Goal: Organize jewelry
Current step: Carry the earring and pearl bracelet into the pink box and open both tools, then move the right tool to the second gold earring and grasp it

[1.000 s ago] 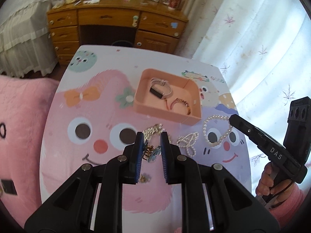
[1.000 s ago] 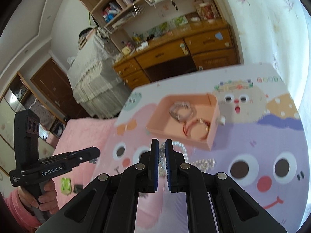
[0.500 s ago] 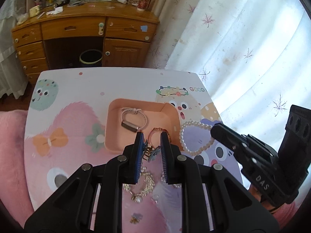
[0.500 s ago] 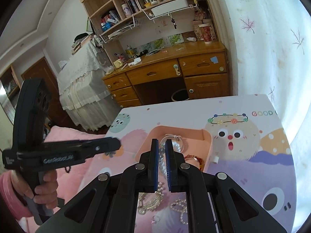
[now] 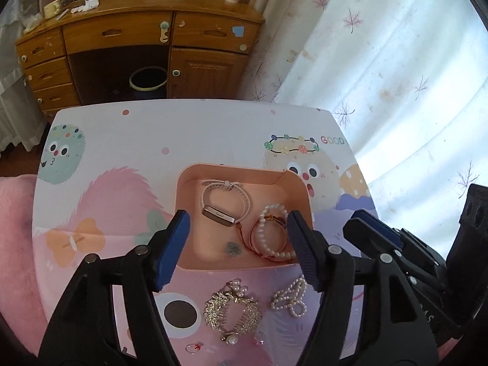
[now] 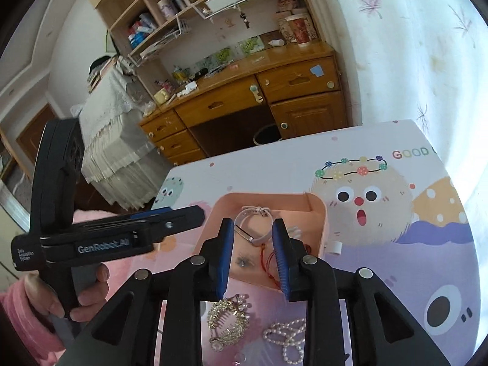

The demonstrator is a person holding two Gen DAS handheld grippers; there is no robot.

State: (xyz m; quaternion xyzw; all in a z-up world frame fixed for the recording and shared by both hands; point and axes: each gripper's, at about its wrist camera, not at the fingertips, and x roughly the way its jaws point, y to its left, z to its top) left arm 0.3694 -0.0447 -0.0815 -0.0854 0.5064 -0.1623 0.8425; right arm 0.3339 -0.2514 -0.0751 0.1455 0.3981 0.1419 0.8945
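A pink tray (image 5: 231,174) (image 6: 324,222) sits mid-table. It holds a white watch (image 5: 224,201) (image 6: 254,222), a pearl bracelet (image 5: 270,238), a red-gold bangle (image 5: 253,245) and a small blue-green clip (image 5: 233,248) (image 6: 244,260). My left gripper (image 5: 238,245) is open and empty just above the tray. My right gripper (image 6: 253,257) is open and empty over the tray's near edge. On the table before the tray lie a gold comb (image 5: 233,309) (image 6: 227,317), a pearl bow (image 5: 289,297) (image 6: 286,340) and small rings (image 5: 193,347).
The table (image 5: 152,140) has a cartoon-print cover. A wooden desk (image 5: 137,39) with a bin (image 5: 148,82) under it stands beyond it. White curtains (image 5: 381,61) hang to the right. A pink cushion (image 5: 15,244) lies at the left.
Both grippers opened. The left one let the blue-green clip fall into the tray, and the pearl bracelet now lies in the tray too. Both cameras moved closer over the tray.
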